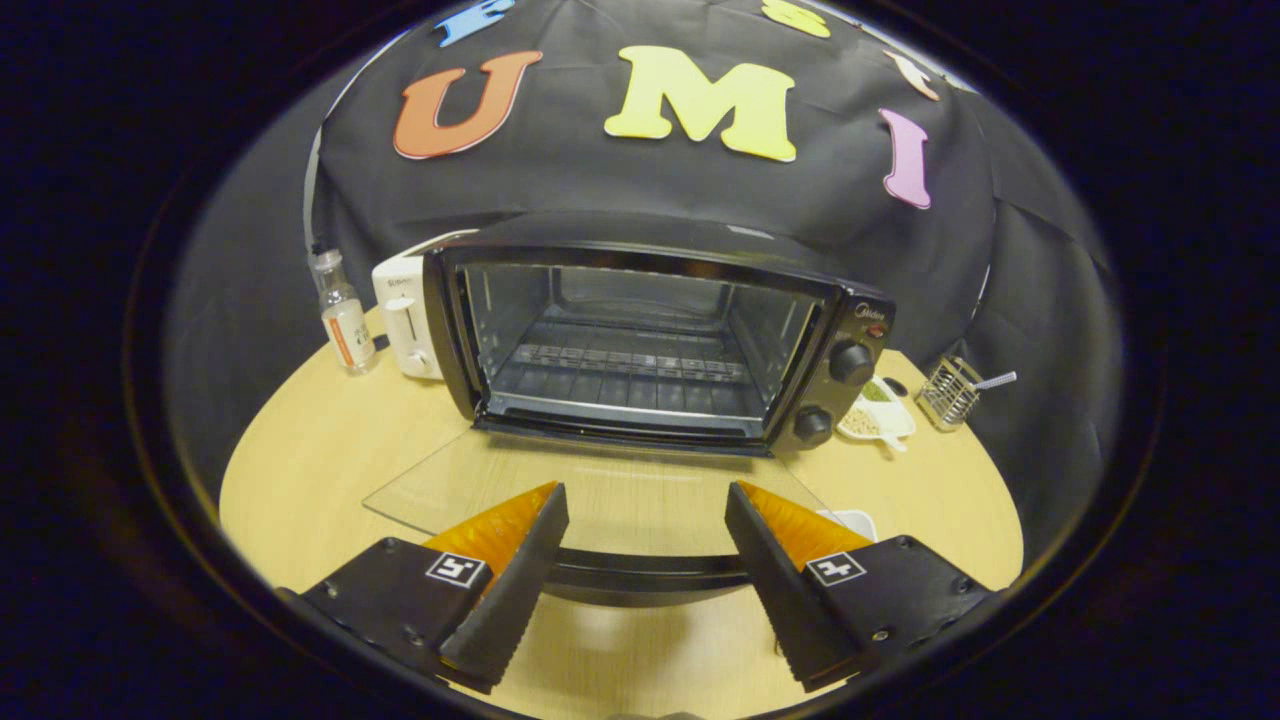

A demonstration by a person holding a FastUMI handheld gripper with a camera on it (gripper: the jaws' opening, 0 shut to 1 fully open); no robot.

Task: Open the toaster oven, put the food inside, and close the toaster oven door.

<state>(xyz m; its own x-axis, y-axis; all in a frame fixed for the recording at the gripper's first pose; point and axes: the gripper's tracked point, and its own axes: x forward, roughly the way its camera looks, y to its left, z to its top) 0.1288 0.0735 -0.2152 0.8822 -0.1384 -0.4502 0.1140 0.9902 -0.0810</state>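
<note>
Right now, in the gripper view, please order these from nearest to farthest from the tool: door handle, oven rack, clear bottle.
The open tool is the reference.
1. Door handle: between the fingers.
2. Oven rack: straight ahead, inside the open toaster oven.
3. Clear bottle: beyond, beside the oven's far side.

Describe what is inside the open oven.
Inside the oven is a bare wire rack; no food on it. The hand-held gripper is open over the lowered glass door.

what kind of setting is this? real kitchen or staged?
Looks staged: a recording booth, not a kitchen. A black cloth backdrop hangs behind a round wooden table holding a toaster oven with its glass door folded down, and a white toaster. The gripper is open over the door.
</note>
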